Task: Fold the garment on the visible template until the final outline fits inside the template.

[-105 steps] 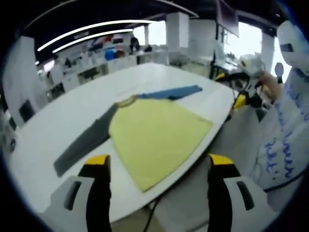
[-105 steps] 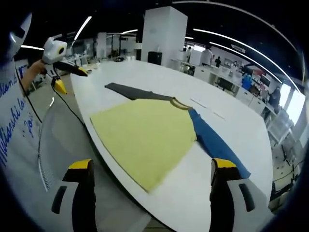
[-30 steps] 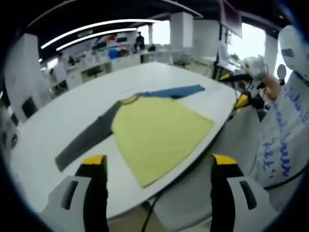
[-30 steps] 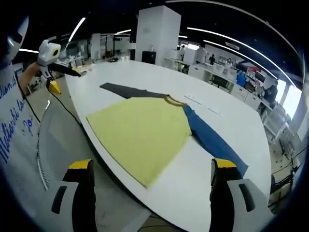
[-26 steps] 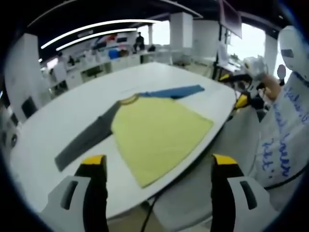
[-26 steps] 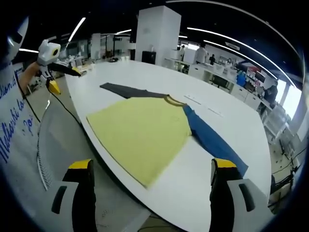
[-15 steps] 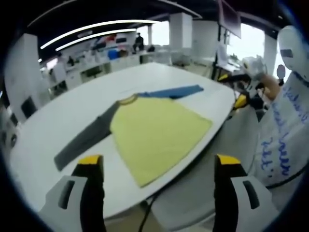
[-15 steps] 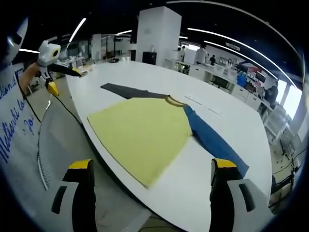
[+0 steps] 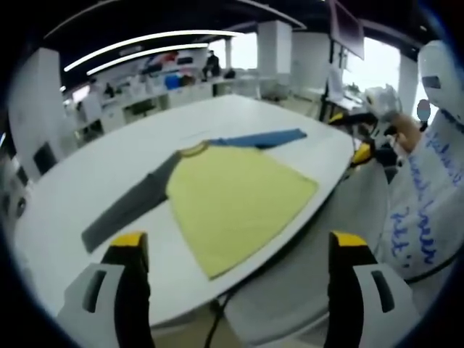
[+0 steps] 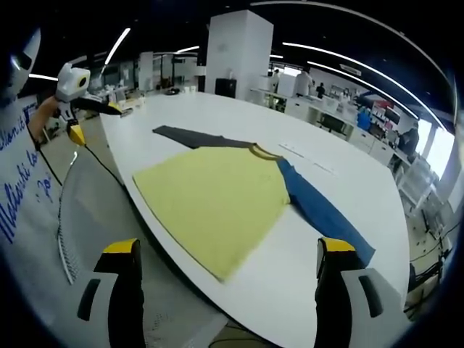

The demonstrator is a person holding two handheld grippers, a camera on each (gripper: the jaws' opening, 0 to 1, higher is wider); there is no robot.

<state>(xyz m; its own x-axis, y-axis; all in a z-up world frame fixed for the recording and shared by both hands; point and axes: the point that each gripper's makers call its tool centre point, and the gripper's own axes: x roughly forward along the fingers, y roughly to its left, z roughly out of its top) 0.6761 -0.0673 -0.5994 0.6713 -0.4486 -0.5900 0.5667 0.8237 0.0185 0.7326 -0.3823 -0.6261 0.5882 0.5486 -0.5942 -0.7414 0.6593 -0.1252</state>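
since the earlier frames, nothing on the table has shifted. raglan shirt (image 9: 235,196) lies flat on white table (image 10: 348,217), sleeves spread sideways. left gripper (image 9: 239,250) and right gripper (image 10: 226,257) hang wide-jawed, empty, short of the hem.

One shirt (image 9: 235,196) is seen, laid flat on one white table (image 9: 87,181). Two sleeves are counted on it: one grey sleeve (image 9: 127,206) and one blue sleeve (image 9: 257,138). Two grippers are counted: the left gripper (image 9: 232,250) and the right gripper (image 10: 225,254), two jaws on each, spread apart. A few people are seen far back, too small to be counted.
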